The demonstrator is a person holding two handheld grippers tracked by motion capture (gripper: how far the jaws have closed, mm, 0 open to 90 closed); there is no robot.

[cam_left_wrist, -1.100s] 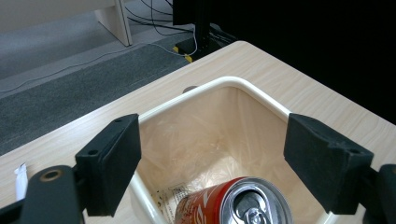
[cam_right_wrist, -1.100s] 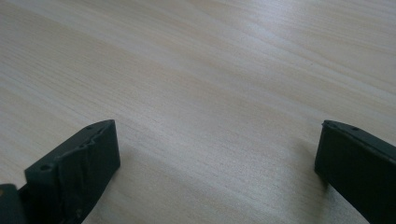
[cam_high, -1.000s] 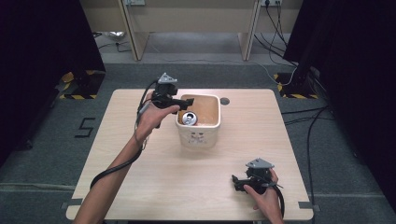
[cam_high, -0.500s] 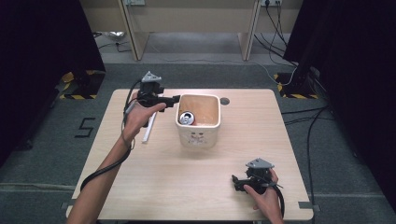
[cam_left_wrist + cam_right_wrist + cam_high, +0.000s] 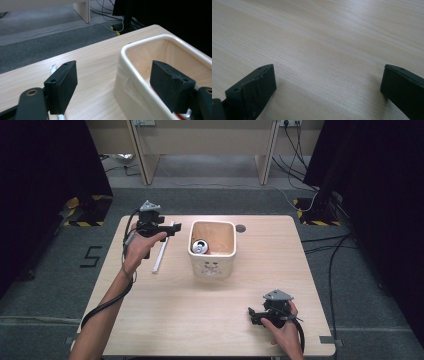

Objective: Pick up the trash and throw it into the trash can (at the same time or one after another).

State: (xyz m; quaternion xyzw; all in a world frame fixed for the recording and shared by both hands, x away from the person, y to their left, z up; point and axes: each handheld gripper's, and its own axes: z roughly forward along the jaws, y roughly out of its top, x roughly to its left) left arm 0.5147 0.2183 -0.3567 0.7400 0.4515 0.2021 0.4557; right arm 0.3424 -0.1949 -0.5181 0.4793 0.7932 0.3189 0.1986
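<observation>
A bin (image 5: 212,255) stands on the table (image 5: 210,320) a little left of centre and toward the far side. A can (image 5: 199,246) lies inside it, at its left wall. A thin stick (image 5: 163,251) lies on the table just left of the bin, running near to far. The left gripper (image 5: 167,231) hangs above the stick's far end, left of the bin, jaws pointing right toward it. The right gripper (image 5: 256,315) rests at the table's near right, well apart from the bin. A hole (image 5: 240,227) sits in the tabletop just beyond the bin's far right corner.
</observation>
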